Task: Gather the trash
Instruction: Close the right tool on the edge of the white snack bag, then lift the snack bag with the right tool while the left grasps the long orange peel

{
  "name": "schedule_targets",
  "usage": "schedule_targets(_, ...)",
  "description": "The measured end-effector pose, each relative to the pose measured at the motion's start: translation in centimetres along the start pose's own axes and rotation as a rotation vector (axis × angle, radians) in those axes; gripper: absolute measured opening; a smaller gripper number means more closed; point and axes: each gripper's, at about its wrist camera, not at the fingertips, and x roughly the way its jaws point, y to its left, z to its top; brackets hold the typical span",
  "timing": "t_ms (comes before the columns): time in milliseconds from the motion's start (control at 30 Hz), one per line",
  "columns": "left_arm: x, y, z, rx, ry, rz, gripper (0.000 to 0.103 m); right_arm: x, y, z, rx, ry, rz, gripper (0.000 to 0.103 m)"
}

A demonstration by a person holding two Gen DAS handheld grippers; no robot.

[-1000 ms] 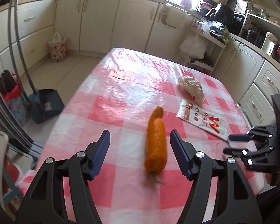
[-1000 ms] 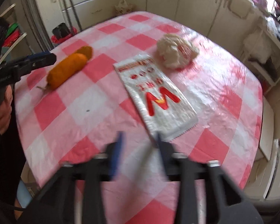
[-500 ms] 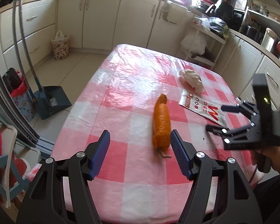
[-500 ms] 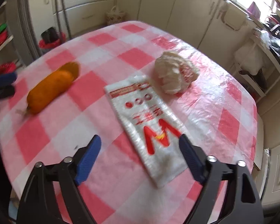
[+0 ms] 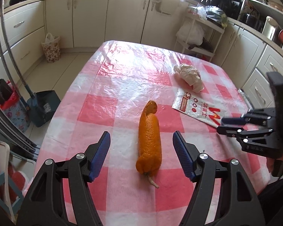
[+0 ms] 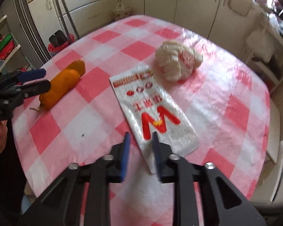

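On the table with the pink and white checked plastic cloth (image 5: 111,86) lie three bits of trash. Farthest left is the long orange peel with a dry stalk (image 5: 149,141). It lies just past the tips of the left gripper (image 5: 141,150), in line with the gap between the two blue fingers. The fingers stand wide apart and touch nothing. To do this grab well, the gripper should go down and forward until the fat middle of the peel sits between the pads, then squeeze softly. The peel looks soft and curled, so a hard pinch could squash it or make it slip out.

Next comes the flat white plastic wrapper with the red W (image 6: 152,111). Its near corner lies just ahead of the right gripper (image 6: 140,145), between the finger tips as the camera sees it. These jaws are closing, yet they do not seem to press on the wrapper. A flat wrapper is hard to lift, so catching its loose edge should work best.

Beyond the wrapper, far from both grippers, sits the crumpled white paper ball (image 6: 178,62).
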Motion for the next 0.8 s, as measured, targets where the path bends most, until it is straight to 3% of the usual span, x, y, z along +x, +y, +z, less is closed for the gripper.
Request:
schedule_targets(33,0.3,0.0,0.0,-0.003,0.007,0.001,0.066,-0.1,0.0,0.1,-0.005,-0.023,-0.011,0.073)
schedule_targets(67,0.5,0.1,-0.1,-0.008,0.014,-0.001,0.066,-0.3,0.1,0.3,-0.011,-0.057,-0.033,0.081)
schedule_targets(100,0.7,0.2,-0.1,-0.011,0.018,-0.003,0.066,-0.2,0.1,0.6,-0.015,-0.082,-0.054,0.084)
schedule_targets(300,1.5,0.3,-0.2,0.014,0.042,-0.006,0.067,2.6,-1.3,2.0,-0.011,-0.031,-0.1,0.094)
schedule_targets(467,2.0,0.5,0.5,0.023,0.049,-0.012,0.067,3.3,-3.4,1.9,0.07,-0.017,-0.002,0.095)
schedule_targets(500,2.0,0.5,0.7,0.026,0.048,-0.012,0.067,3.1,-3.2,1.8,0.06,-0.019,0.008,0.093)
schedule_targets(600,2.1,0.5,1.0,0.036,0.049,-0.014,0.067,2.5,-2.7,1.6,0.024,-0.024,0.034,0.073)
schedule_targets(667,2.3,0.5,1.0,0.037,0.052,-0.016,0.067,1.7,-2.3,1.2,-0.001,-0.017,0.05,0.046)
schedule_targets(800,2.6,0.2,0.6,0.047,0.043,-0.004,0.067,0.7,-1.2,0.1,-0.06,0.012,0.093,0.023)
